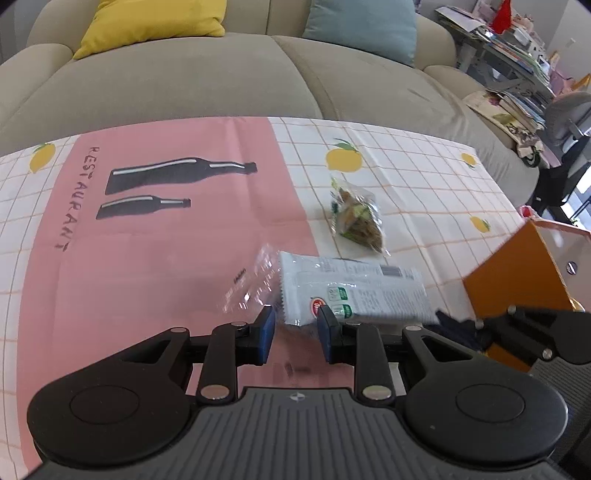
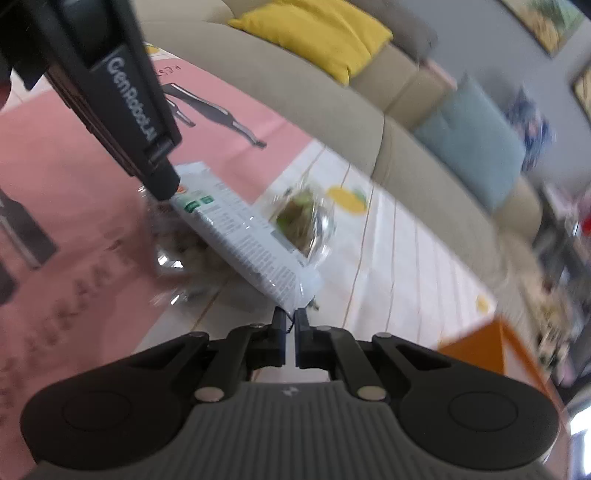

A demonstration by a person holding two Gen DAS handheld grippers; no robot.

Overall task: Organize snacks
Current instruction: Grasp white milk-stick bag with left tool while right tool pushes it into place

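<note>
The white snack packet point(image 1: 351, 291) lies across the tablecloth point(image 1: 424, 177) towards its right-hand edge, where the pink panel meets the checked part, and is gripped at both ends. The left gripper point(image 1: 295, 325) has its blue pads narrowed onto the packet's crimped end; a small gap remains between the pads, filled by the wrapper. The right gripper point(image 2: 290, 325) is pinched fully together on the packet's opposite sealed end, the two fingers almost meeting with only the thin seal between them. Whether the packet rests on the cloth or is raised off it cannot be told.

A clear empty-looking wrapper point(image 1: 251, 284) lies touching the packet, on the pink panel beside its left end. A second clear bag of green and brown snacks point(image 1: 356, 216) lies just beyond the packet on the checked part, nearer the far edge, close to a printed lemon.

An orange box point(image 1: 517, 273) with a pale inside stands at the right-hand edge of the table, beside the right gripper.

Behind the far edge is a beige sofa point(image 1: 192, 85) bearing a yellow cushion point(image 1: 151, 22) and a blue-grey cushion point(image 1: 364, 26). The right-hand view is blurred.
</note>
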